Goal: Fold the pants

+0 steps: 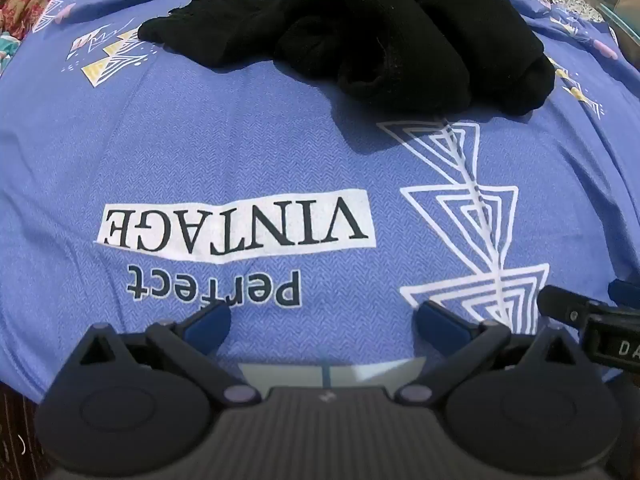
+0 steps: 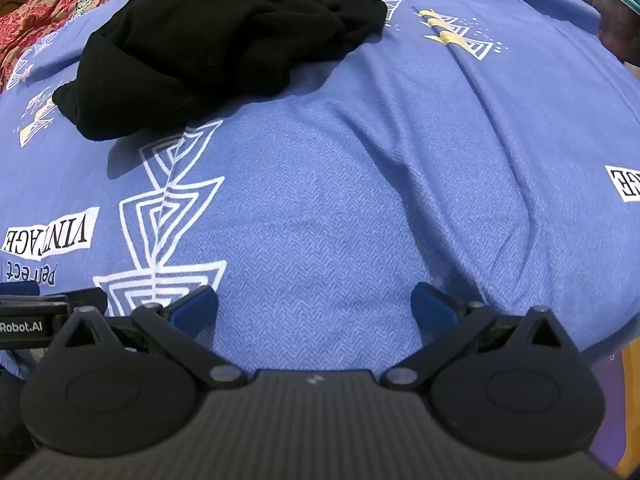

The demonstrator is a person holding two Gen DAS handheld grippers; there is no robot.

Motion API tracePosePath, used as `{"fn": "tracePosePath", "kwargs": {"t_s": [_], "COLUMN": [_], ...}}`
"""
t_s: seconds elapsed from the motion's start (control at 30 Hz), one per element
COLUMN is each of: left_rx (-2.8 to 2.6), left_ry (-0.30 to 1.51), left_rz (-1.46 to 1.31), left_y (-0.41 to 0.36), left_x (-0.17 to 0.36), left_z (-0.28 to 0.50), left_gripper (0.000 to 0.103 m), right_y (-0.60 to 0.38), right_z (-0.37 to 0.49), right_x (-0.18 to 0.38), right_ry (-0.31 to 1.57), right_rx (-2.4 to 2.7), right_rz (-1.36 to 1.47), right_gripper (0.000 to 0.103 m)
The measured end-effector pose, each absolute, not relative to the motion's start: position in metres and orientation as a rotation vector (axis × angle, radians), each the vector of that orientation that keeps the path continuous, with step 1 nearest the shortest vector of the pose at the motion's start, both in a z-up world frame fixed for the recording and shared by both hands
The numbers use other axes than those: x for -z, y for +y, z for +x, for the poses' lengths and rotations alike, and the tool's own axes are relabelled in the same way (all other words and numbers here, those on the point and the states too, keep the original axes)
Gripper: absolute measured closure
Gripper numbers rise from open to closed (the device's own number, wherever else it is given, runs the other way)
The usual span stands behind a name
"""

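You are holding the left gripper [image 1: 323, 322] with its jaws standing wide and nothing between the blue pads [image 1: 210, 322]; it is hanging over bare cloth beside the printed lettering [image 1: 236, 226]. You are keeping the right gripper [image 2: 316, 306] just as wide and just as empty, tilted down over the blue bedsheet [image 2: 360, 200], and the two tools are sitting close side by side, each showing at the edge of the other's view.

Farther out, the sheet is lying in long creases [image 2: 492, 216]. Beyond those, the black pants [image 1: 360, 36] are resting in a crumpled heap toward the far side of the bed, well apart from both grippers; in the right wrist view the heap [image 2: 224, 40] is sitting up and to the left. No waistband or leg hem is reading clearly in the dark folds.

Risks, as judged from this position:
- You are likely to be pinching several layers at once, because the heap is hiding its edges, so the pants would be lifting as a lump
- You are risking catching the loose sheet along with the garment if the pads are closing low
- You are crowding the tools; reaching together toward one bundle could be knocking one against the other
- The far placement is demanding a long reach, inviting a shallow, slipping grip
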State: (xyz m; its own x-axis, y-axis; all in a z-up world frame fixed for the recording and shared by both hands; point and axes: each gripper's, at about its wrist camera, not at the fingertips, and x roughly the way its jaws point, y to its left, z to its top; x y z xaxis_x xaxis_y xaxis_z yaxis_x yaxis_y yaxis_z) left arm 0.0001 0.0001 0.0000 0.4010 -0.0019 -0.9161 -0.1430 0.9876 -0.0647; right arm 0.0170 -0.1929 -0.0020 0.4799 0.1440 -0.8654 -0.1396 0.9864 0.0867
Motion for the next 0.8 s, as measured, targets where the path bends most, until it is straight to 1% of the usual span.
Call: {"fn": "tracePosePath", "kwargs": {"t_s": [0.43,0.53,0.8], "left_rx": [-0.081,-0.091,-0.217], "left_ry": [1.152,1.152,1.081], "left_rz": [-0.13,-0.132,-0.14], "left_y": [-0.003,0.002,0.028], "left_x": [-0.001,-0.008,-0.036], "left_z": [-0.001,-0.001,-0.02], "left_gripper": [0.0,0.0,0.0], "right_y": [-0.193,-0.193,-0.19], "right_z": [0.017,0.017,0.022], "right_x": [0.002,0.002,0.002], "right_ry": [1.057,1.06,1.068], "right_rx": [-0.173,-0.172,-0.158], "right_rz": [0.0,-0.006,-0.026], "right_gripper": [0.0,0.0,0.0]}}
